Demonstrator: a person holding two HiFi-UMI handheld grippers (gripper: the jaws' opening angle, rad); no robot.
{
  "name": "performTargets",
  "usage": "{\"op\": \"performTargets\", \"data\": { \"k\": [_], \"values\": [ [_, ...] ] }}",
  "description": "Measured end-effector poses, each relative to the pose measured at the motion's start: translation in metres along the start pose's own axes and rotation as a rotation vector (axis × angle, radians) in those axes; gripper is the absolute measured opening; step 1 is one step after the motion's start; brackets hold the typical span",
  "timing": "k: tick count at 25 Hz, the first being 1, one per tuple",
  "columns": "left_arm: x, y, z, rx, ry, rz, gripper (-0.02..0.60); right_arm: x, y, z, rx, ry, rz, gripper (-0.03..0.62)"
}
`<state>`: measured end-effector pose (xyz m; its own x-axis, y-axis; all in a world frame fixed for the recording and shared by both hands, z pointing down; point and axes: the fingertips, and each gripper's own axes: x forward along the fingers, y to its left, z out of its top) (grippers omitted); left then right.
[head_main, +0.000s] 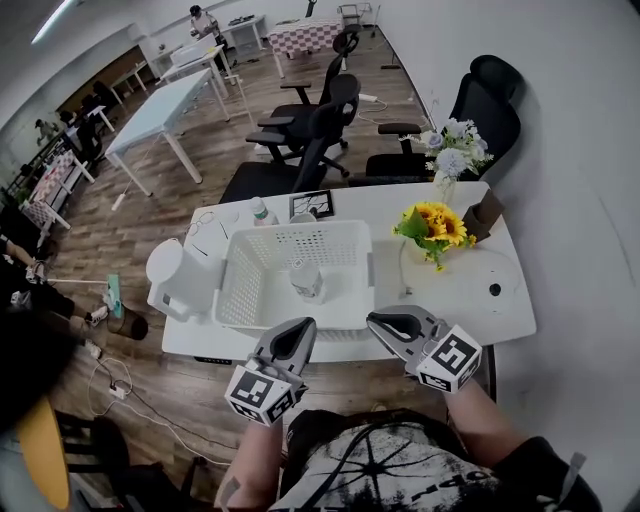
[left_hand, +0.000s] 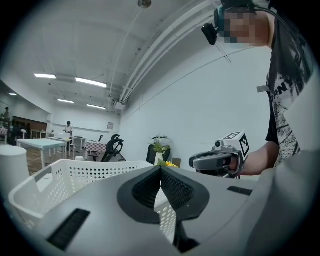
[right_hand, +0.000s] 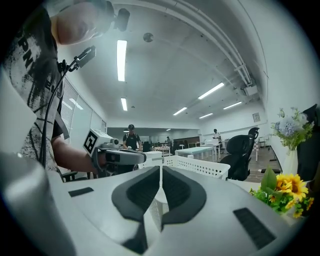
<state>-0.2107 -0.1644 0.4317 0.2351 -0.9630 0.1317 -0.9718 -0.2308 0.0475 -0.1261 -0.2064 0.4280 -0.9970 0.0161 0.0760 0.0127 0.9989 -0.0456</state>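
Both grippers are up at the near edge of the table (head_main: 380, 208), side by side. The left gripper (head_main: 303, 327) has its jaws pressed together at the tips with nothing between them. The right gripper (head_main: 376, 320) is the same, pads meeting and empty. Neither touches anything. Their tips point at the near rim of the white basket (head_main: 292, 231), which sits mid-table, closer to the left edge.

The head view looks down into the basket, where one white cup (head_main: 306, 279) stands on the floor. The gripper views show only the basket's perforated wall. The left gripper view catches the right gripper held in a hand. The right gripper view catches the left one likewise, with the sunflowers low at its right.

The count is two grippers, one basket and one cup. There are two bunches of flowers. The sunflowers (head_main: 438, 226) are right of the basket and the pale flowers (head_main: 452, 150) stand at the far right corner. One bottle (head_main: 260, 211) stands behind the basket, and one white jug (head_main: 172, 282) sits at the left edge.
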Motion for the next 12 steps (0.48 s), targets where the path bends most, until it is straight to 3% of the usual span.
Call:
{"op": "performTargets", "data": {
  "k": [4, 8, 12],
  "values": [
    [0.003, 0.009, 0.004, -0.013, -0.001, -0.005, 0.011, 0.0, -0.008, 0.001, 0.002, -0.006, -0.014, 0.031],
    [0.005, 0.017, 0.016, -0.049, 0.005, -0.075, 0.011, 0.001, -0.019, 0.001, 0.021, -0.016, -0.062, 0.031],
    [0.007, 0.036, 0.032, -0.022, 0.028, -0.111, 0.011, 0.004, -0.03, 0.002, 0.034, -0.032, -0.109, 0.031]
  ]
}}
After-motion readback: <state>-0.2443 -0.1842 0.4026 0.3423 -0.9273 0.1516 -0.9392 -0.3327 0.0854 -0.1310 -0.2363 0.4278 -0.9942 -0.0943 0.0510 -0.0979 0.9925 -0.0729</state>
